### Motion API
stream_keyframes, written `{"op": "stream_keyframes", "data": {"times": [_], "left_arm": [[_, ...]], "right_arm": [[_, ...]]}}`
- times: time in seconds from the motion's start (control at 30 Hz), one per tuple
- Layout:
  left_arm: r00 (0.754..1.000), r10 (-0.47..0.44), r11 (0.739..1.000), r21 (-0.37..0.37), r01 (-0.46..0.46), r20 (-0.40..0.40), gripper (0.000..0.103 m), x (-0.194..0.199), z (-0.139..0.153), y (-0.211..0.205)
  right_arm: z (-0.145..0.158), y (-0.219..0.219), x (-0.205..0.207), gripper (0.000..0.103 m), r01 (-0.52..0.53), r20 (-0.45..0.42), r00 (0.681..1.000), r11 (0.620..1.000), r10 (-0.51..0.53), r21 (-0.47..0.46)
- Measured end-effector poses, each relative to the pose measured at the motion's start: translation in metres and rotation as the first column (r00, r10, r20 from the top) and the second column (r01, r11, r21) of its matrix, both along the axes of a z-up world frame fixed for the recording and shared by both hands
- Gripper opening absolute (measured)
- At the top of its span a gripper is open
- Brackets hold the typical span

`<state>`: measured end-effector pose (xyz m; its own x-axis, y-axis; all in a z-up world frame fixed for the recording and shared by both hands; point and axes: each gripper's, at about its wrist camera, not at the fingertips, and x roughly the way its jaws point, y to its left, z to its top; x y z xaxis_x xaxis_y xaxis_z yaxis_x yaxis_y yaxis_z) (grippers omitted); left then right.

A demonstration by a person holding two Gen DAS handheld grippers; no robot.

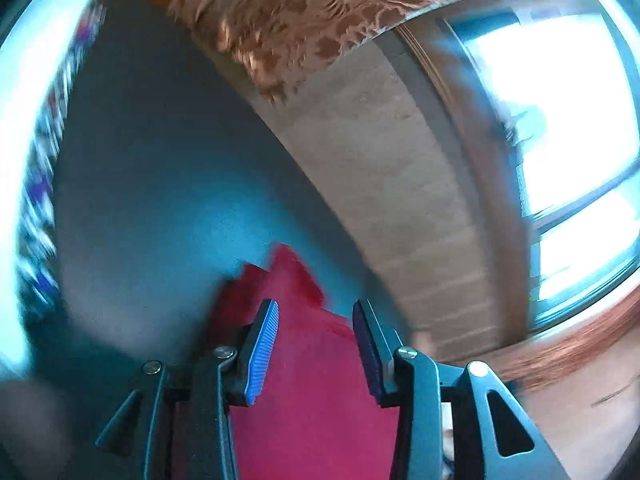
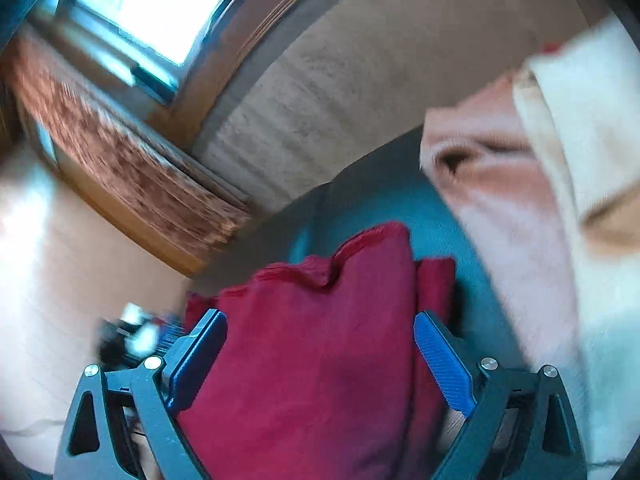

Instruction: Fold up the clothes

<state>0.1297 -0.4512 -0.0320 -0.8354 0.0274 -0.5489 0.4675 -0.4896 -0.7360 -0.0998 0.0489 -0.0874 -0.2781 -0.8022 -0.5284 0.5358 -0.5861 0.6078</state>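
A dark red garment (image 1: 312, 380) lies folded on a teal surface (image 1: 160, 180). In the left wrist view it fills the gap under my left gripper (image 1: 316, 308), whose blue pads (image 1: 262, 352) stand apart and do not press on it. In the right wrist view the same red garment (image 2: 320, 340) shows stacked layers with a ragged far edge. My right gripper (image 2: 320, 316) stands wide open over it, one finger on each side of the cloth and neither pressing it. Both views are blurred.
A heap of pink cloth (image 2: 500, 200) and cream cloth (image 2: 580, 120) lies to the right on the teal surface (image 2: 380, 200). A brown patterned fabric (image 1: 300, 20) (image 2: 120, 168) and a bright window (image 1: 560, 120) (image 2: 152, 0) are beyond. A beige striped surface (image 1: 380, 160) borders the teal one.
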Motion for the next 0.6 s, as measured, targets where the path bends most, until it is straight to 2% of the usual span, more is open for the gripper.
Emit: {"op": "stream_keyframes", "data": {"times": [0.07,0.17,0.3,0.4,0.43,0.47,0.5,0.53,0.6], "left_arm": [[0.997,-0.009,0.993,-0.113,0.019,0.083,0.039,-0.007,0.0,0.005],[0.983,-0.058,0.972,-0.215,0.096,0.176,0.039,-0.012,-0.009,0.013],[0.963,-0.112,0.939,-0.292,0.183,0.244,0.039,-0.023,-0.024,0.019],[0.955,-0.13,0.928,-0.307,0.212,0.267,0.038,-0.037,-0.03,0.017],[0.952,-0.136,0.924,-0.312,0.222,0.275,0.036,-0.042,-0.032,0.017],[0.949,-0.144,0.917,-0.323,0.235,0.281,0.023,-0.044,-0.032,0.021],[0.946,-0.152,0.91,-0.333,0.248,0.288,0.006,-0.046,-0.032,0.025],[0.944,-0.156,0.904,-0.343,0.255,0.289,0.006,-0.047,-0.032,0.029],[0.966,-0.114,0.911,-0.364,0.195,0.231,0.006,-0.035,-0.025,0.032]], "right_arm": [[-0.005,-0.013,-0.005,0.087,0.009,-0.026,1.0,0.997,-0.008,0.073],[-0.02,-0.03,-0.014,0.084,0.034,-0.046,0.999,0.984,-0.027,0.177],[-0.033,-0.037,-0.018,0.085,0.051,-0.055,0.998,0.977,-0.041,0.206],[-0.035,-0.035,-0.022,0.089,0.029,-0.045,0.999,0.981,-0.021,0.193],[-0.035,-0.036,-0.023,0.089,0.019,-0.051,0.999,0.979,-0.009,0.202],[-0.035,-0.038,-0.022,0.089,0.008,-0.063,0.998,0.976,0.006,0.218],[-0.035,-0.041,-0.019,0.088,0.002,-0.094,0.995,0.966,0.023,0.258],[-0.034,-0.046,-0.013,0.084,0.001,-0.136,0.99,0.951,0.044,0.311],[-0.032,-0.054,-0.002,0.073,0.006,-0.222,0.971,0.912,0.093,0.41]]}}
